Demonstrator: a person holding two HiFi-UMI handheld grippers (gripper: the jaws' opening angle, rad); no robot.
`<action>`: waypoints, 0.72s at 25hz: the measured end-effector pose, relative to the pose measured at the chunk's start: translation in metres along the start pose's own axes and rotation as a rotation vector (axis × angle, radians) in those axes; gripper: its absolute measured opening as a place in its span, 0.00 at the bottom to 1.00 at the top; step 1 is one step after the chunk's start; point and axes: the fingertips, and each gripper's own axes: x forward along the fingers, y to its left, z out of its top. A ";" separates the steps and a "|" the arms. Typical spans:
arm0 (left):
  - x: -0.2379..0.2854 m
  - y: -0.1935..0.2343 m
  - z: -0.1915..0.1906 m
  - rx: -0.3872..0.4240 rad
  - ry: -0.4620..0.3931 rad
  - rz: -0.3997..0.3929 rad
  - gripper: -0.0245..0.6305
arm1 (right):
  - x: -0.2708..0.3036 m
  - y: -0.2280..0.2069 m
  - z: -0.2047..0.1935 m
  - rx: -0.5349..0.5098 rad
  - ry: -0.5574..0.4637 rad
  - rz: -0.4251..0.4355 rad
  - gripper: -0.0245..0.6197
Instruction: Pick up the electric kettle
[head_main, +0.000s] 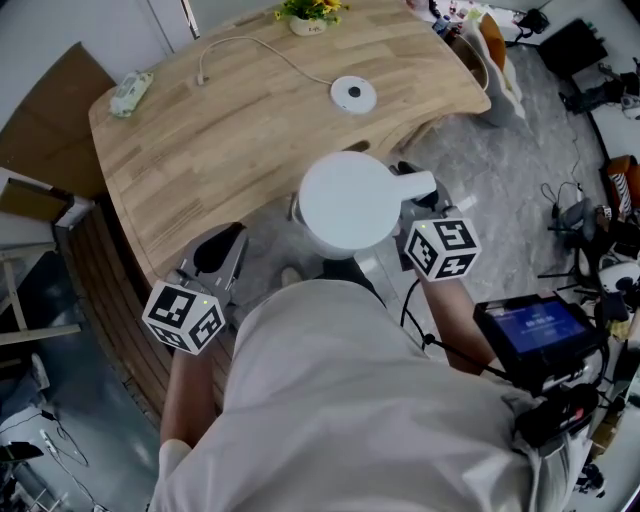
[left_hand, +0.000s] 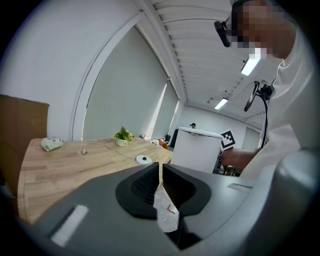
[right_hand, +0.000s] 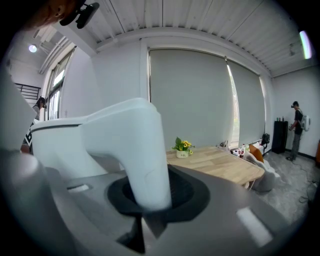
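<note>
- My right tongs (head_main: 412, 192) are pinching the white handle (right_hand: 137, 150) of the electric kettle (head_main: 348, 200).
- The kettle is upright and clear of the worktop (head_main: 200, 160), just off its near edge and over the floor.
- My left tongs (head_main: 222, 252) are pressed together, with a white slip (left_hand: 166, 212) at their seam. They are left of the kettle and apart from it.
- The round base (head_main: 353, 94) lies far back on the worktop, and its cord (head_main: 250, 45) trails left.

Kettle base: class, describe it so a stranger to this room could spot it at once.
Find the long wooden table. Towards its right end, close to the flower pot, lies the kettle base. It alone is a flat white disc with a dark centre, trailing a white cord.
</note>
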 end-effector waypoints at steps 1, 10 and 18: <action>-0.002 0.000 -0.001 0.000 0.001 0.002 0.08 | -0.001 0.002 0.000 -0.002 -0.001 0.003 0.16; -0.007 -0.001 -0.009 -0.009 0.012 0.011 0.08 | 0.000 0.009 -0.002 -0.010 0.004 0.022 0.16; 0.003 0.004 -0.007 -0.013 0.017 0.005 0.08 | 0.007 0.002 -0.001 -0.005 0.011 0.015 0.16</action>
